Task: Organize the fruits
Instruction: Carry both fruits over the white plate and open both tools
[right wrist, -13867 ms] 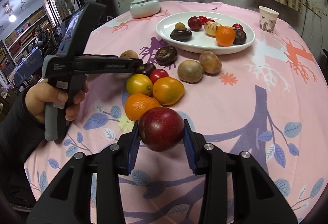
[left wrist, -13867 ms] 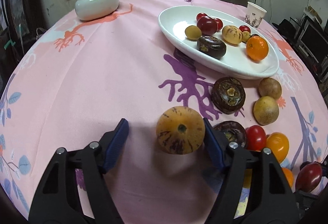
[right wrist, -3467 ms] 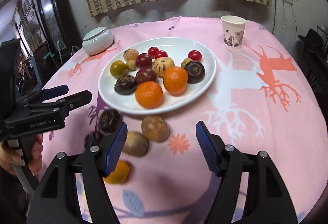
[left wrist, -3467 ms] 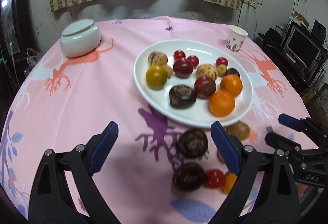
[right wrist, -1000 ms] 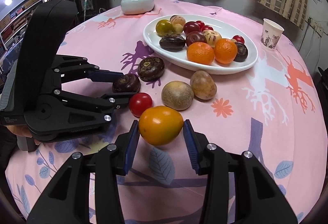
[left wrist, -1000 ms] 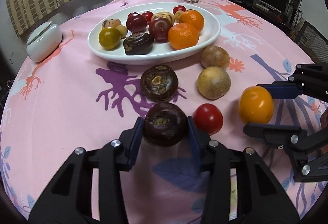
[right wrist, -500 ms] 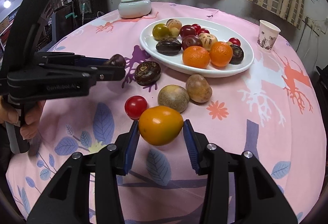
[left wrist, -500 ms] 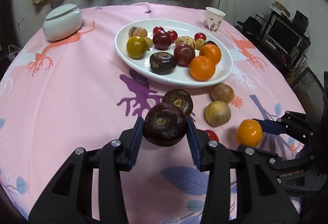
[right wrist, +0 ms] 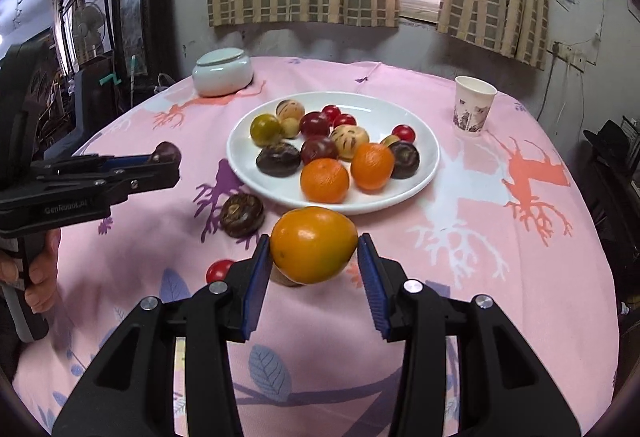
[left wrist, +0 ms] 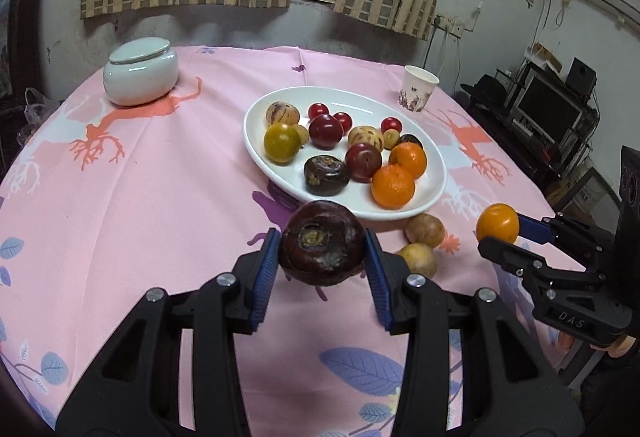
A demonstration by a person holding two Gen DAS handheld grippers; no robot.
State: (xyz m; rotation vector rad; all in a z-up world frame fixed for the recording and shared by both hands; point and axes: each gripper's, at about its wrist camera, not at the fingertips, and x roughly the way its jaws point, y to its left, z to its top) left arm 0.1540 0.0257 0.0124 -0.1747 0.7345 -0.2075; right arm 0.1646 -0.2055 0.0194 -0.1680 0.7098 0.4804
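My left gripper (left wrist: 322, 257) is shut on a dark purple round fruit (left wrist: 323, 241) and holds it above the pink tablecloth, just in front of the white oval plate (left wrist: 434, 193). My right gripper (right wrist: 313, 264) is shut on an orange-yellow fruit (right wrist: 313, 245), also raised in front of the plate (right wrist: 424, 173). The plate holds several fruits: oranges, red plums, dark fruits, small tomatoes. Each gripper shows in the other's view: the right one (left wrist: 498, 233) at the right, the left one (right wrist: 164, 159) at the left.
On the cloth lie a dark fruit (right wrist: 242, 215), a red tomato (right wrist: 218, 269) and two brown fruits (left wrist: 425, 230). A white lidded jar (left wrist: 140, 77) stands far left, a paper cup (right wrist: 474, 111) far right. The round table's edge curves around.
Both grippers have lifted their fruits higher and moved toward the plate. The dark fruit and the orange-yellow fruit stay gripped.
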